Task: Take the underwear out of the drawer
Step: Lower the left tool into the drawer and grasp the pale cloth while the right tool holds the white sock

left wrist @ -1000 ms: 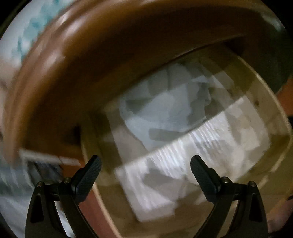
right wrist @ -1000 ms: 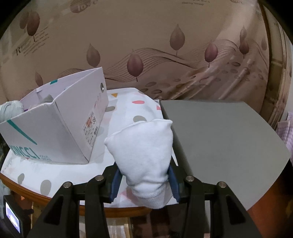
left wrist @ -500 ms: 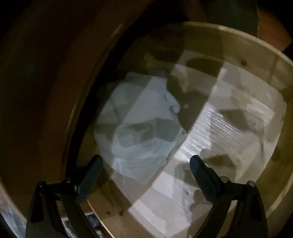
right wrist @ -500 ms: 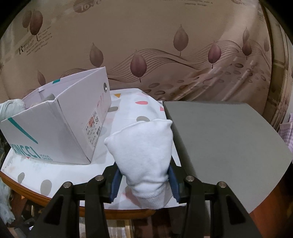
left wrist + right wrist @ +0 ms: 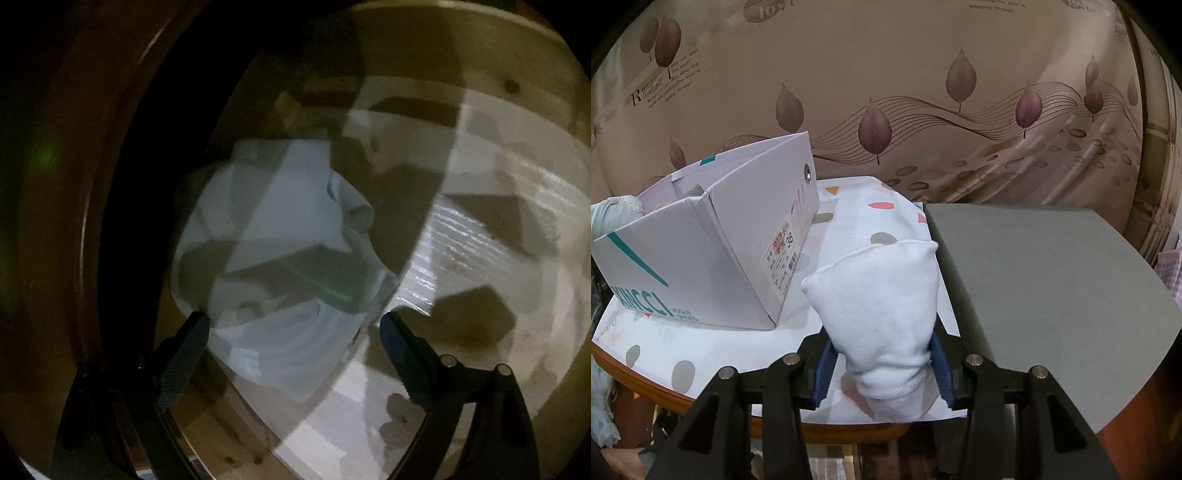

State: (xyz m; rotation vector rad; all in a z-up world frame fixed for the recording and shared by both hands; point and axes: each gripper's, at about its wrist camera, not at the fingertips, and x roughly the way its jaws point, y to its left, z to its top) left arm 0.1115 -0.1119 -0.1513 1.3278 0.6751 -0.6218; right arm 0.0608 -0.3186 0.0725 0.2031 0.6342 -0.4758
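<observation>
In the left wrist view, a crumpled pale blue piece of underwear [image 5: 280, 229] lies on the floor of a light wooden drawer [image 5: 517, 55], against its dark left side. My left gripper [image 5: 293, 317] hangs open just above it, with the cloth's near edge showing between the two fingertips; the pads do not press on it. In the right wrist view, my right gripper [image 5: 882, 347] is shut on a white folded garment [image 5: 879, 291], which stands up between the blue pads above the table's front edge.
The drawer floor [image 5: 480, 229] to the right of the underwear is bare pale board, crossed by shadows. On the table a white shoebox [image 5: 701, 258] stands at the left on a spotted cloth [image 5: 857, 206]. A grey mat [image 5: 1034, 277] covers the right side.
The left gripper has sunk into the drawer and rolled; the pale blue underwear now looks larger and sits between its fingertips. The right gripper and its white garment have not moved.
</observation>
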